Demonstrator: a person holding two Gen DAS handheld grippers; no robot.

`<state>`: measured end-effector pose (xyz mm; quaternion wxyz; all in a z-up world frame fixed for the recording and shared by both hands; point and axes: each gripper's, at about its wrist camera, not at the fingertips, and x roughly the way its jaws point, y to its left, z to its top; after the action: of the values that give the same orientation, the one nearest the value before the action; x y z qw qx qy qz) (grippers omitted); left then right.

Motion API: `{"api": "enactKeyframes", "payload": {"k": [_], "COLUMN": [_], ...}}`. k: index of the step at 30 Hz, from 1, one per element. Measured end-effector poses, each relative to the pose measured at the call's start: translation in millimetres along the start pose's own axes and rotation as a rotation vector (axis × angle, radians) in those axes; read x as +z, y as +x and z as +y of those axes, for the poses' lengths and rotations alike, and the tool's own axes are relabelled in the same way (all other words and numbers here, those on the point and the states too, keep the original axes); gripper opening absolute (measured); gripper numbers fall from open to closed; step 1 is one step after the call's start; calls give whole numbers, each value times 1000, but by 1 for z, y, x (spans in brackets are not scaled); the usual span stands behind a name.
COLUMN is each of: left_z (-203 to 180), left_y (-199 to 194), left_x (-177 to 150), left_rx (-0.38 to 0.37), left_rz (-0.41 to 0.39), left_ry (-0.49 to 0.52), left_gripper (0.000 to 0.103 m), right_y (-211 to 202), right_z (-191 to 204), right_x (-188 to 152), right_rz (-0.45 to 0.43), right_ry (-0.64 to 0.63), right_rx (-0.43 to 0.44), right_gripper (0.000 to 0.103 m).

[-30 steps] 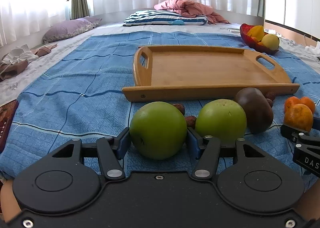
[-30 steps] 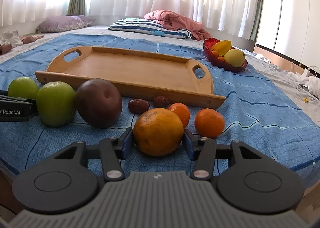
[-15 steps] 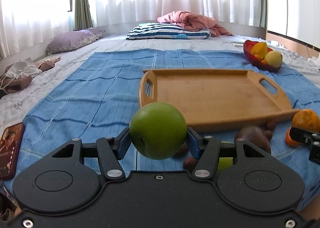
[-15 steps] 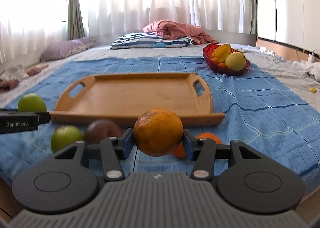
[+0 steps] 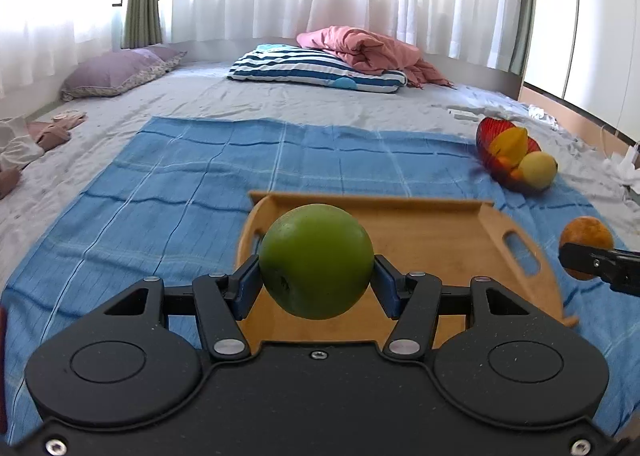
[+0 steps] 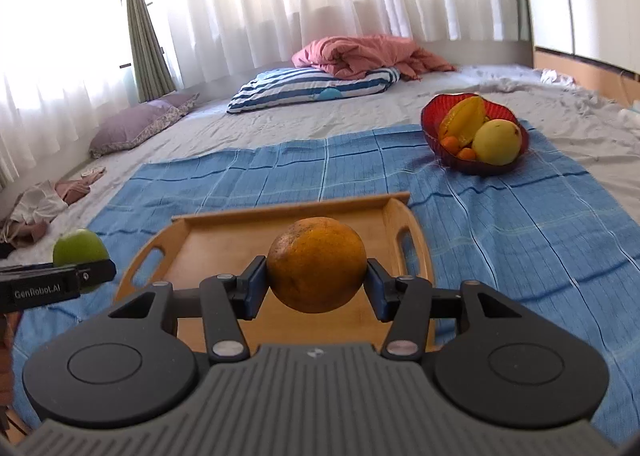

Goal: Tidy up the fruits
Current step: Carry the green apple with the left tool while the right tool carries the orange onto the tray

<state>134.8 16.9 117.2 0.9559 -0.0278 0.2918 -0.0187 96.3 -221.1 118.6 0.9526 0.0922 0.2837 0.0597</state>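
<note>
Sheer white curtains glow behind a wide bed [image 5: 320, 104] with a rumpled grey sheet, and a blue checked cloth [image 5: 192, 192] lies spread over its near half. On the cloth sits a smooth wooden tray [image 6: 416, 244], raised rim, cut-out handles, its floor bare. Left hand-held gripper [image 5: 316, 280] is clamped on a round, glossy green apple [image 5: 316, 260], up above the tray's left end. Right hand-held gripper [image 6: 316, 284] pinches a dimpled, rough-skinned orange [image 6: 316, 264] over the tray's middle. Beyond the tray, open cloth on both sides; a red glass bowl [image 6: 432, 116] of fruit sits at the cloth's far right corner.
</note>
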Motion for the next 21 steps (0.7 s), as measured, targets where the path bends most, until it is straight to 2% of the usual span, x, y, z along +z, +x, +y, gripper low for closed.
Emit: {"api": "enactKeyframes", "payload": {"k": [8, 13, 21], "left_z": [-16, -18, -21], "left_y": [63, 109, 162], "left_x": [44, 50, 50], "left_rx": [-14, -19, 20], "left_rz": [80, 159, 207], "left_ry": [-3, -26, -5], "left_gripper": [56, 56, 56], "right_y": [59, 99, 155], "right_z": [-15, -18, -29], "right_x": [47, 57, 57], "right_rz": [81, 127, 182], "right_ry": [8, -16, 10], "right_rx": [3, -28, -88], "right_gripper": [55, 55, 55]}}
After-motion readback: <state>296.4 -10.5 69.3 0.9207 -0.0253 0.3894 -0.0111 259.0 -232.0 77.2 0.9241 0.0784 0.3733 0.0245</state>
